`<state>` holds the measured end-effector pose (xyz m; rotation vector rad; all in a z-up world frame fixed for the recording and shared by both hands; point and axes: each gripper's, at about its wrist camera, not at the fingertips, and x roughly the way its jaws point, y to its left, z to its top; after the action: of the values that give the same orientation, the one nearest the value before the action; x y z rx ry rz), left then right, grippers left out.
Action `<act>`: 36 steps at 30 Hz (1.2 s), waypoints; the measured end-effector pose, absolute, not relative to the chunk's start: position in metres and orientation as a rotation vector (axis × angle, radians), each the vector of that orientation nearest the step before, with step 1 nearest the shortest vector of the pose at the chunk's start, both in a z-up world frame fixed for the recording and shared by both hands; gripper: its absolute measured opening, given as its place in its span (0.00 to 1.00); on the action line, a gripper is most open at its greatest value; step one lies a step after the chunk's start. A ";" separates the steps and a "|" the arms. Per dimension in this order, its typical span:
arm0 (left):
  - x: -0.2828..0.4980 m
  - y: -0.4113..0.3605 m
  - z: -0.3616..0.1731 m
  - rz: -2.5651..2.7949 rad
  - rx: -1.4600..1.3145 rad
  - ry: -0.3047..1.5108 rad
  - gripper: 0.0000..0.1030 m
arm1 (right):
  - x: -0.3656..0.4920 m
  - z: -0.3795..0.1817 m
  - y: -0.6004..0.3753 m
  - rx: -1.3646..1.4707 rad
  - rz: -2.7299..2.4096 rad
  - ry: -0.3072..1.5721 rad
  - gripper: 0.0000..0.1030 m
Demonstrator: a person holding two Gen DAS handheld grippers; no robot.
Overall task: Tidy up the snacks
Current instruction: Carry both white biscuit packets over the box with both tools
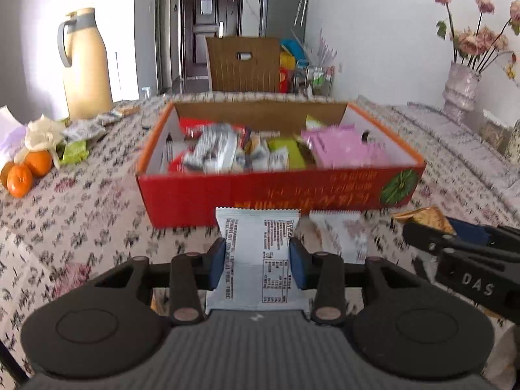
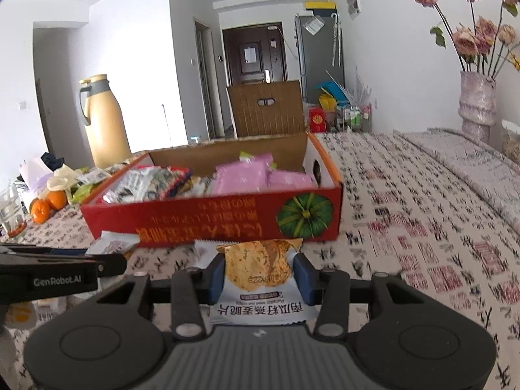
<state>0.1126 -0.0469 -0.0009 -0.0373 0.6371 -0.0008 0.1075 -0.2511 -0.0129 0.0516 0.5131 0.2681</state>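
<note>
Floral cloth covers the desk point(image 1: 81, 227), where a red cardboard box point(image 1: 260, 191) full of snack packets sits toward the far edge. Just before its near wall, the left claw point(image 1: 258, 256) pinches a white snack packet point(image 1: 256, 243) between its blue pads. Beside it, the right claw point(image 2: 260, 274) grips a cracker packet point(image 2: 258, 269) likewise. Oranges point(image 1: 27, 172) lie near the left edge.
</note>
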 end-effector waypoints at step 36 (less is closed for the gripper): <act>0.247 -0.026 0.039 0.044 -0.084 0.457 0.40 | 0.259 0.015 -0.223 0.085 0.276 0.394 0.43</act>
<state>0.2471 -0.0263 0.0389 -0.0843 0.4568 0.0441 0.2592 -0.2231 0.0151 0.0851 0.3941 0.2765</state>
